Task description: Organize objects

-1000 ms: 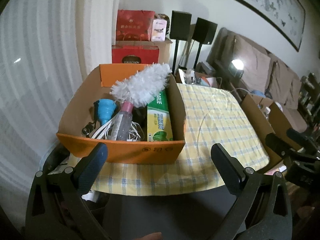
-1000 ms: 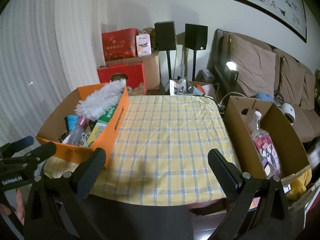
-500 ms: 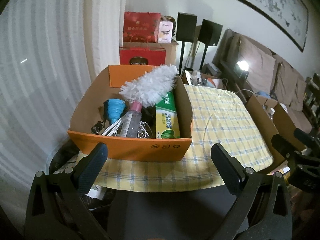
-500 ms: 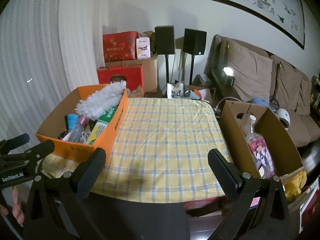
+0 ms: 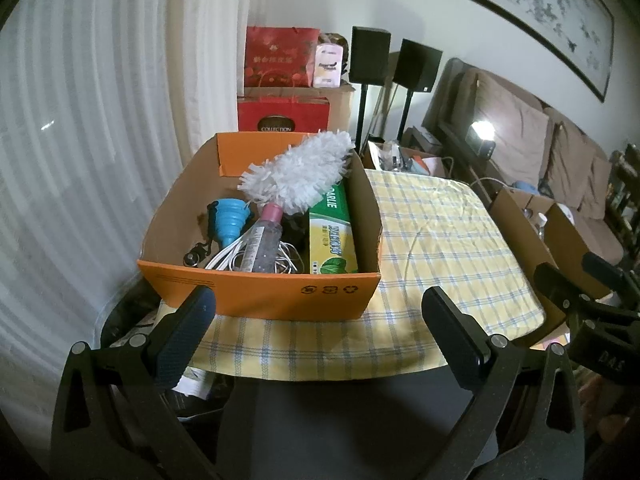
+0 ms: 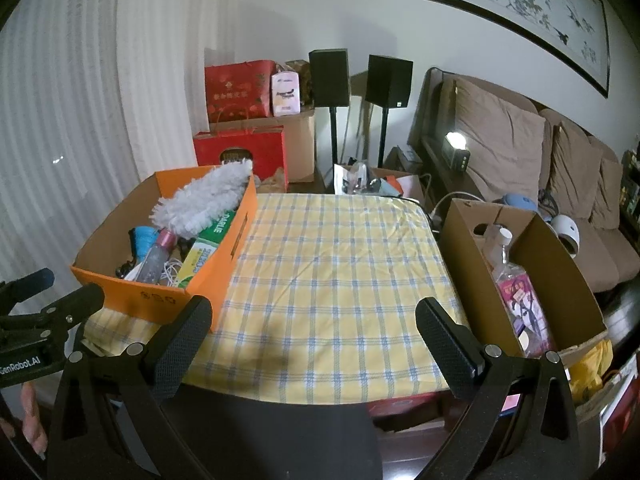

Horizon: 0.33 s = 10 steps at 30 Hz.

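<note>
Handle of the white duster [image 5: 298, 174] buried behind the pink-capped bottle [image 5: 262, 240] and green carton [image 5: 332, 232]. Small dark item [image 5: 192, 257] in the orange box [image 5: 260, 296] corner too small to identify. Base of the clear bottle [image 6: 516, 280] sunk behind the brown box [image 6: 472, 264] wall. Framed picture [image 6: 520, 8] cropped at the top edge. Right tongs [image 5: 576, 276] cut off by the frame.

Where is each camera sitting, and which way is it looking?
Left wrist: sits on the left gripper, low before the table's near edge, facing the orange box; its own open jaws show, and the right gripper at the right edge.
Right wrist: sits on the right gripper, facing the checked tablecloth and brown box; its open jaws, the left gripper and fingers show.
Shared: orange box, white duster, tablecloth, speakers.
</note>
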Motion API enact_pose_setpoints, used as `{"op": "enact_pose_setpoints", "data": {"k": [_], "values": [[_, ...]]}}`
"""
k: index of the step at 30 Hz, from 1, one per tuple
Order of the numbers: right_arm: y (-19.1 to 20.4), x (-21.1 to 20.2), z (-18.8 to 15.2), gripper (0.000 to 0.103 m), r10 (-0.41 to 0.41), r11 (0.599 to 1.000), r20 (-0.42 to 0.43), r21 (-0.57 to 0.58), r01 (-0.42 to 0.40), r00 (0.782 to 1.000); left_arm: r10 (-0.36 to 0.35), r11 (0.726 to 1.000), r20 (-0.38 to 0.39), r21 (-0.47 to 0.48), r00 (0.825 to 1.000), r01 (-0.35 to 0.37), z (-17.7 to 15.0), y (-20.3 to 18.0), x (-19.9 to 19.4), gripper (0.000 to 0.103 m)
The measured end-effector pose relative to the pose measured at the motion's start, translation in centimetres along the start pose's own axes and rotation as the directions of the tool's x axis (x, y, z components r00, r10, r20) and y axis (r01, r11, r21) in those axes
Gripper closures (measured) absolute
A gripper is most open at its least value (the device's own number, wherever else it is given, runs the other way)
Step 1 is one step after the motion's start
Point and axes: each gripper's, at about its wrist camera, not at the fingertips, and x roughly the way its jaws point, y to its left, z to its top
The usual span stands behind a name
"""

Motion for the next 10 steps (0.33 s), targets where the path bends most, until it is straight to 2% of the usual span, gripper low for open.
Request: {"op": "enact_pose_setpoints", "data": {"k": [10], "values": [[0.02,0.18,-0.13,0.0,0.001,1.0,-0.007,0.01,-0.001,1.0,0.014,1.0,0.012,0.016,1.0,-0.014,0.12,-0.45,-0.26,0.0]]}}
